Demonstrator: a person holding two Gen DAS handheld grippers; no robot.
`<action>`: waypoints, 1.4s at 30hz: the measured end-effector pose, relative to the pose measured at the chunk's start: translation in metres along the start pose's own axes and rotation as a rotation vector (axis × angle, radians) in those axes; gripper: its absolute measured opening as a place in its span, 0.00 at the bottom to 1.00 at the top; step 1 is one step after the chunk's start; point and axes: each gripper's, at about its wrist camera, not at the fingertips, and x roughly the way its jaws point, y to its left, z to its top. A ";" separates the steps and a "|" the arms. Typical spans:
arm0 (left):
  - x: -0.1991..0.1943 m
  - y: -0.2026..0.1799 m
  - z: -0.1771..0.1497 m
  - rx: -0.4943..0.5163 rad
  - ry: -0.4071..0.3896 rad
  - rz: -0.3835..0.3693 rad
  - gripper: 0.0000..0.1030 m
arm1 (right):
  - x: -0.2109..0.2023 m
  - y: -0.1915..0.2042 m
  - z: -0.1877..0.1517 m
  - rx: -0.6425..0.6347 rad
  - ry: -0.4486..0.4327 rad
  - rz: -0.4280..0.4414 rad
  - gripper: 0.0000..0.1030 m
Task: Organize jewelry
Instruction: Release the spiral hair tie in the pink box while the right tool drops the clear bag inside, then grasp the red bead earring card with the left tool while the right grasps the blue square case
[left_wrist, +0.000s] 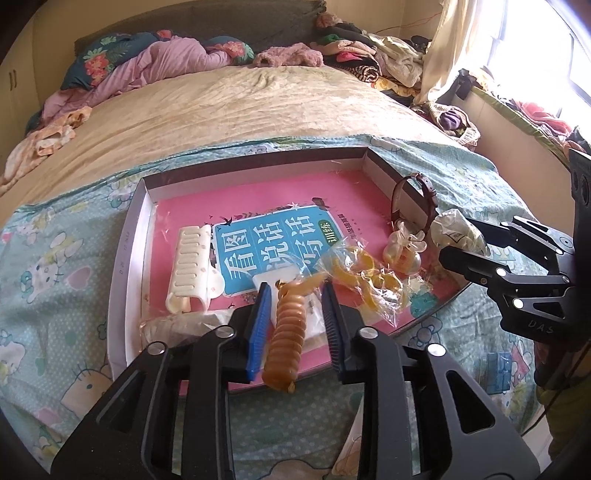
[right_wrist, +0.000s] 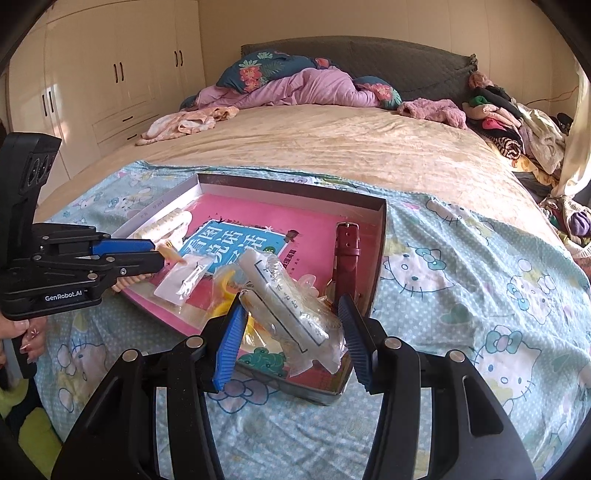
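Observation:
A shallow box (left_wrist: 133, 229) lined with a pink book lies on the bed. My left gripper (left_wrist: 295, 295) is shut on an amber spiral hair tie (left_wrist: 286, 332), held over the box's near edge; it shows from the side in the right wrist view (right_wrist: 159, 254). My right gripper (right_wrist: 291, 317) is shut on a clear plastic packet (right_wrist: 291, 306) over the box's near right corner; it also shows in the left wrist view (left_wrist: 458, 240). In the box lie a cream hair claw (left_wrist: 188, 269), a bag of yellow pieces (left_wrist: 365, 280), a pale bow ornament (left_wrist: 402, 251) and a brown strap watch (right_wrist: 345, 254).
The box sits on a Hello Kitty blanket (right_wrist: 480, 295) at the foot of a bed with a beige cover (right_wrist: 332, 144). Clothes pile (right_wrist: 517, 125) lies at the bed's right side. Wardrobes (right_wrist: 110, 81) stand to the left. A small flat packet (right_wrist: 184, 280) lies in the box.

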 end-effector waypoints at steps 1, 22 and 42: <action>0.000 0.000 0.000 0.000 0.002 0.002 0.31 | 0.002 0.000 0.000 -0.001 0.002 -0.001 0.48; -0.023 0.004 -0.007 -0.030 -0.027 0.020 0.57 | 0.010 0.004 -0.003 0.017 0.021 -0.003 0.65; -0.055 -0.008 -0.014 -0.026 -0.070 0.037 0.87 | -0.070 0.004 -0.021 0.046 -0.087 -0.030 0.91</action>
